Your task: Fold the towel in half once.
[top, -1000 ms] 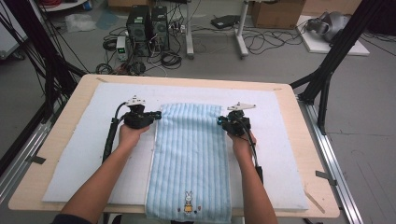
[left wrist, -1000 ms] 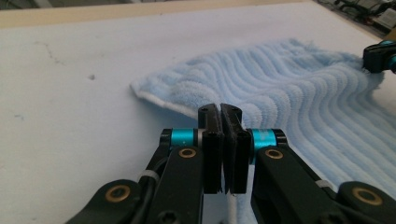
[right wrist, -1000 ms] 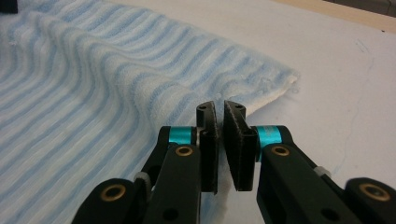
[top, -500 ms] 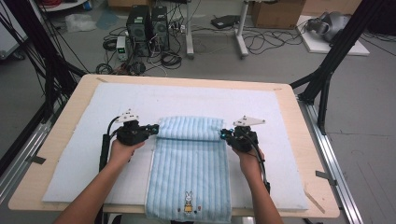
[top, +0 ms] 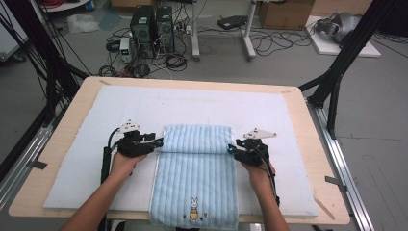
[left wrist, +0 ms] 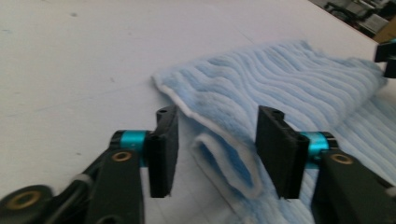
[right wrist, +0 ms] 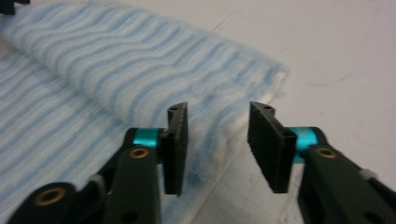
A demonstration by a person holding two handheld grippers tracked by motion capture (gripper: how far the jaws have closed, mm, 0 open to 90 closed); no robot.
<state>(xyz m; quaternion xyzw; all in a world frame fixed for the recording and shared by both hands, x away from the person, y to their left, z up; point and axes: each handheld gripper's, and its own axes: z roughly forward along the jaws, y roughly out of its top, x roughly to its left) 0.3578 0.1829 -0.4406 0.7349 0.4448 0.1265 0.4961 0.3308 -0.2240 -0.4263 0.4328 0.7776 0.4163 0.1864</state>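
Note:
A light blue striped towel with a small rabbit picture at its near end lies on the white mat. Its far part is folded back over itself, and the fold runs between my two grippers. My left gripper is at the fold's left end. Its jaws stand open around the towel's looped white hem. At the fold's right end my right gripper is open too, with the towel's edge between its jaws. The towel's near end hangs over the table's front edge.
The white mat covers most of the wooden table, with bare mat behind the towel and on both sides. Black frame posts stand at the table's corners. Computers and cables sit on the floor beyond.
Both grippers came back toward the person, carrying the towel's far edge over onto the towel and making the fold. Their jaws now stand open around the edge.

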